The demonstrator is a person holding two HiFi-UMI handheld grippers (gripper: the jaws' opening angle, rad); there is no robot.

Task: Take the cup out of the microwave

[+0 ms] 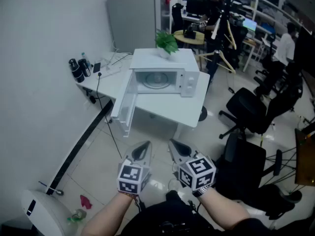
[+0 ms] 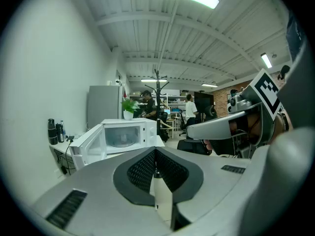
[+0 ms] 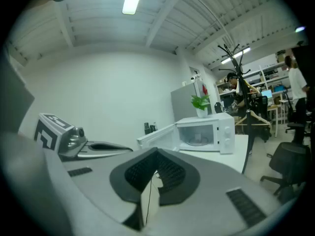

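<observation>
My left gripper (image 1: 143,147) and right gripper (image 1: 175,146), jaws together and empty, wait short of the table's (image 1: 183,113) near edge; the microwave door (image 1: 122,107) stands open for reaching.

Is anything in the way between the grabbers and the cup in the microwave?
Nothing visible is. The microwave has its door wide open, and only floor lies between it and the left gripper and right gripper, both shut. The cup is just a faint see-through shape inside.
</observation>
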